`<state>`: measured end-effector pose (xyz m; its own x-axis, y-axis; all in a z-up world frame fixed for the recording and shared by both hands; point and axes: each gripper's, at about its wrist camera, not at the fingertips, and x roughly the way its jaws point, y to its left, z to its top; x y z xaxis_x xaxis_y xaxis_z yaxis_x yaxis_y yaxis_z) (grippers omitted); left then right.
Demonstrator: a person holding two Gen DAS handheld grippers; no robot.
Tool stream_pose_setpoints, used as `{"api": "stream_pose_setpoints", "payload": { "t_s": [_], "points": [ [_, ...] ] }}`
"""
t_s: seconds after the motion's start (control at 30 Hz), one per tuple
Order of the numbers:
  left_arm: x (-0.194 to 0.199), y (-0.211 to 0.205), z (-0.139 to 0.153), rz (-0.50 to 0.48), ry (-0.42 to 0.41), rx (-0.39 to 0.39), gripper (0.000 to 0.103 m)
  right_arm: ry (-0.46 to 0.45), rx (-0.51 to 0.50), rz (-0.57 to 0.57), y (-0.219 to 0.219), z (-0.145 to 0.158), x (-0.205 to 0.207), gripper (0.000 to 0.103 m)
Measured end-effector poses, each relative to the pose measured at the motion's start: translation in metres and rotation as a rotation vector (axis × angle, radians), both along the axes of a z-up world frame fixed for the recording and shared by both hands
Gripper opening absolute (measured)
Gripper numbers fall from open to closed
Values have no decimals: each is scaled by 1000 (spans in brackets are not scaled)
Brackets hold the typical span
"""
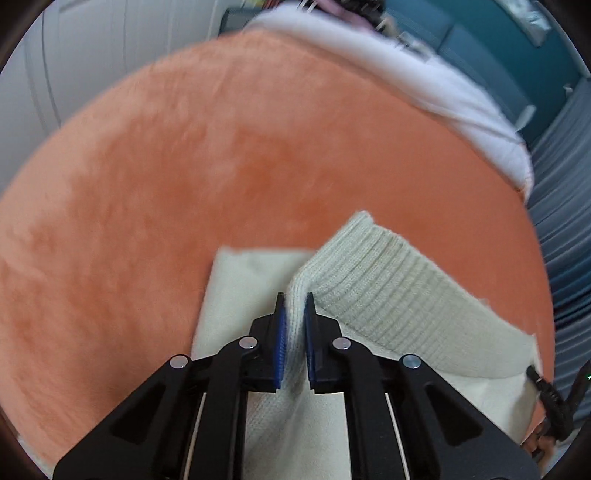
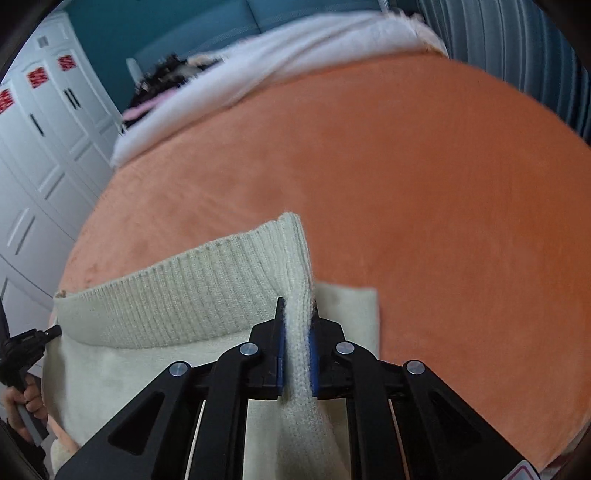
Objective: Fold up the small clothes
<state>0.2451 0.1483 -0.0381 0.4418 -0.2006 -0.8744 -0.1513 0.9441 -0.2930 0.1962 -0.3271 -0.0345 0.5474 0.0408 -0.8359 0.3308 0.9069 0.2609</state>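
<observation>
A cream knitted garment (image 1: pixel 388 291) with a ribbed hem lies on an orange plush blanket (image 1: pixel 184 184). Its smooth lower layer (image 1: pixel 243 284) spreads flat beneath the ribbed band. My left gripper (image 1: pixel 294 301) is shut on the left corner of the ribbed hem, knit pinched between the blue pads. In the right wrist view the same garment (image 2: pixel 177 295) stretches leftward. My right gripper (image 2: pixel 296 306) is shut on the hem's right corner, a bunched ridge of knit squeezed between its jaws.
A white sheet or duvet (image 1: pixel 424 74) lies bunched along the blanket's far edge. White wardrobe doors (image 2: pixel 44 147) stand to the left, a teal wall (image 2: pixel 166 29) behind. A hand (image 2: pixel 31 400) holding the other gripper's handle shows at the lower left of the right wrist view.
</observation>
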Motion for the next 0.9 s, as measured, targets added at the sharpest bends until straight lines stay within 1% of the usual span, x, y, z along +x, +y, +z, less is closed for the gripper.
{"api": "stream_pose_setpoints", "payload": {
  "t_s": [0.03,0.07,0.1,0.17,0.23,0.27,0.3,0.33,0.4,0.43,0.47,0.5,0.53,0.57,0.6,0.63,0.67,0.7,0.73,0.8,0.83,0.87,0.9],
  "points": [
    [0,1,-9,7,22,3,8,56,3,-7,-2,-16,3,9],
    [-3,1,-11,7,6,6,9,57,-1,-7,0,-21,2,9],
    [-7,0,-8,1,-11,16,9,36,-2,-14,1,-16,-2,10],
    [-13,-1,0,-19,-24,32,10,7,16,-29,2,-3,-9,14],
    [-24,0,16,-22,-62,60,12,-44,-39,-60,4,18,-22,18],
    [-33,-1,26,-17,-86,70,13,-83,-66,-67,9,31,-32,18],
    [-44,-3,36,-13,-107,69,15,-116,-80,-61,18,41,-42,18],
    [-55,-7,44,-15,-125,56,20,-146,-77,-45,28,49,-50,18],
    [-80,-22,57,-49,-163,4,27,-176,-25,54,60,59,-58,18],
    [-93,-35,60,-76,-170,-15,34,-178,4,127,86,58,-62,18],
    [-102,-46,58,-102,-165,-30,38,-170,32,202,112,53,-65,18],
    [-112,-60,53,-133,-149,-44,38,-148,66,280,141,45,-67,18],
    [-118,-73,45,-163,-130,-44,38,-125,99,344,166,35,-67,18],
    [-123,-83,36,-188,-100,-23,37,-102,114,399,187,24,-70,17],
    [-125,-87,24,-195,-68,8,37,-74,99,435,203,13,-71,14],
    [-129,-84,17,-188,-60,29,37,-48,75,445,210,5,-72,9],
    [-132,-76,13,-173,-65,46,35,-40,53,436,207,0,-76,3],
    [-136,-64,10,-156,-69,55,34,-37,48,412,196,-1,-80,3],
    [-138,-52,7,-142,-62,56,33,-20,27,363,178,-4,-85,3],
    [-143,-27,-1,-120,-41,51,23,15,-9,232,134,-11,-103,3],
    [-147,-18,-5,-114,-34,46,14,31,3,172,109,-16,-114,0],
    [-150,-11,-8,-105,-34,37,10,48,16,114,84,-20,-126,0],
    [-154,-5,-9,-95,-38,20,10,51,39,72,64,-22,-136,0]
  ]
}}
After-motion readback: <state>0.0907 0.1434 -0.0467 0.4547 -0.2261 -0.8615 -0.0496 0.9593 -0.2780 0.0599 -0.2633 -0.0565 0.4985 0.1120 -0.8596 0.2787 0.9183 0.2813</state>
